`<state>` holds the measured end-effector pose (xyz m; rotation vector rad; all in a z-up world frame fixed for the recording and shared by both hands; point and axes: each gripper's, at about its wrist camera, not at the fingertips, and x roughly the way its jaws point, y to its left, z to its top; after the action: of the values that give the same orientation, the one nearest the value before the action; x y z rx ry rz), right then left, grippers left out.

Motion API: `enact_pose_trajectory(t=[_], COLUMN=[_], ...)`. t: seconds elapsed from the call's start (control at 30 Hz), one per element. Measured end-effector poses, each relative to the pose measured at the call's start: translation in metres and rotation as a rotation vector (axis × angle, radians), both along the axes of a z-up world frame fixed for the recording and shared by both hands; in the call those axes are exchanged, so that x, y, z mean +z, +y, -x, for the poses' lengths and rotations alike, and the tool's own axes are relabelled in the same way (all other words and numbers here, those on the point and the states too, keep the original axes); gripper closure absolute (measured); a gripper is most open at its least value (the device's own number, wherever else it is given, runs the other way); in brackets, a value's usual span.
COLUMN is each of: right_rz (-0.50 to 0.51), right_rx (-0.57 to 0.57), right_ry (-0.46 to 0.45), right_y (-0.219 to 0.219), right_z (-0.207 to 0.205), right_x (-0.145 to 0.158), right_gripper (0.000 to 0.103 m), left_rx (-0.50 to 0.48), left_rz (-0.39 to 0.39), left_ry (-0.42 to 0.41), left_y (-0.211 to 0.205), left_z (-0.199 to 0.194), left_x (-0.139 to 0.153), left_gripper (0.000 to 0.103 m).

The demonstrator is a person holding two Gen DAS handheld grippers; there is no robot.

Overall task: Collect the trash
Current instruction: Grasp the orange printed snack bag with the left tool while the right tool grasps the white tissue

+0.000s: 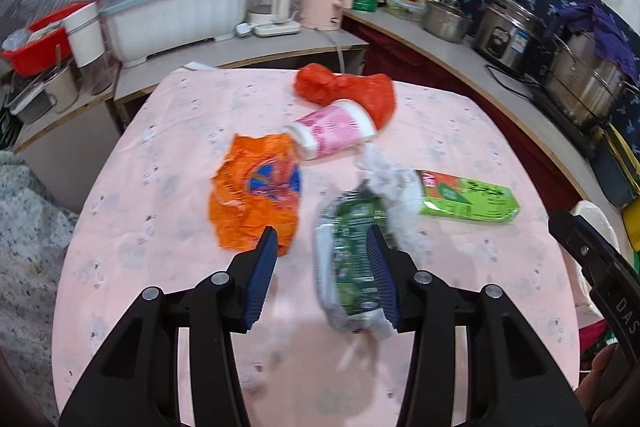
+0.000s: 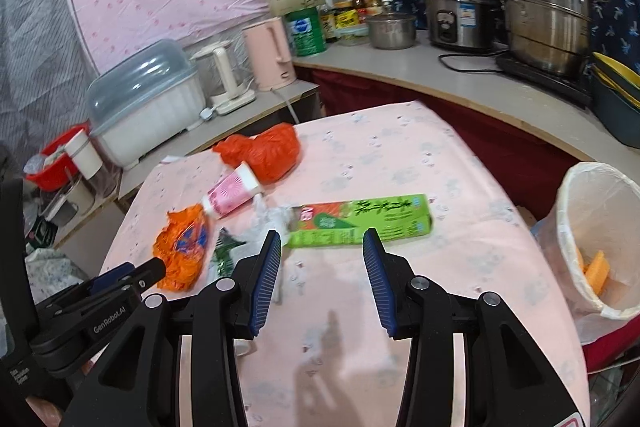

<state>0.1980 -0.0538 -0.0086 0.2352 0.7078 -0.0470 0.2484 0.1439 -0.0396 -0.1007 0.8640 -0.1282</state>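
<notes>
Evidently early in the job, judging by how much lies out. Can count six pieces of trash on the pink-clothed table: an orange wrapper, a pink cup tipped on its side, a red-orange bag just behind the cup and touching it, a green box lying flat, a white crumpled plastic beside that box, and a green-and-silver wrapper nearest to the camera.

Looking along the left gripper, finds the jaws spread wide, with the green-and-silver wrapper between them and close against the right-hand finger. Is blurred there, so cannot say whether touching or only near; not pinched in any case. Probably the piece in hand now.

Looking along the right gripper, finds the jaws spread as well and holding nothing, hanging above bare cloth with the green box just beyond the fingertips.

As for containers: stands off the right edge of the table, a bin lined with a thin white bag. Holds some orange scraps at the bottom and, as far as visible, little else. So perhaps a first part is done, and nearly all the table trash is left to carry over. Cannot see inside the pink cup. Looks shut, the green box. Is bunched closed, the red-orange bag, hiding its content.
</notes>
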Motion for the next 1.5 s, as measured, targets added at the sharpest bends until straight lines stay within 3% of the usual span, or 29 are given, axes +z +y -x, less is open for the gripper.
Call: enact_pose_trajectory(t=[0.23, 0.3, 0.4, 0.53, 0.7, 1.03, 1.23, 1.33, 1.4, 1.5], right_rz=[0.02, 0.025, 0.033, 0.031, 0.038, 0.024, -0.005, -0.014, -0.018, -0.014], right_rx=[0.067, 0.082, 0.103, 0.116, 0.122, 0.105, 0.109, 0.108, 0.107, 0.102], right_ry=[0.049, 0.063, 0.083, 0.115, 0.147, 0.191, 0.182, 0.186, 0.184, 0.167], right_y=[0.039, 0.047, 0.059, 0.071, 0.079, 0.077, 0.073, 0.071, 0.07, 0.068], right_z=[-0.018, -0.023, -0.032, -0.045, -0.062, -0.083, -0.083, -0.083, -0.082, -0.077], right_x=[-0.014, -0.019, -0.028, -0.042, -0.058, -0.083, -0.086, -0.087, -0.087, -0.081], right_gripper=[0.061, 0.061, 0.061, 0.061, 0.061, 0.062, 0.078, 0.087, 0.092, 0.095], left_rx=[0.066, 0.086, 0.097, 0.1, 0.091, 0.084, 0.061, 0.046, 0.036, 0.036], left_rz=[0.032, 0.044, 0.054, 0.051, 0.043, 0.071, 0.079, 0.096, 0.108, 0.106], left_ry=[0.044, 0.059, 0.072, 0.09, 0.118, 0.179, 0.176, 0.176, 0.178, 0.166], left_y=[0.042, 0.053, 0.064, 0.069, 0.067, 0.06, 0.053, 0.052, 0.051, 0.049], left_z=[-0.014, -0.019, -0.026, -0.038, -0.057, -0.091, -0.095, -0.094, -0.093, -0.089], left_x=[-0.014, -0.018, -0.024, -0.033, -0.047, -0.077, -0.082, -0.08, -0.079, -0.073], left_gripper=[0.059, 0.051, 0.049, 0.043, 0.028, 0.023, 0.043, 0.059, 0.075, 0.078])
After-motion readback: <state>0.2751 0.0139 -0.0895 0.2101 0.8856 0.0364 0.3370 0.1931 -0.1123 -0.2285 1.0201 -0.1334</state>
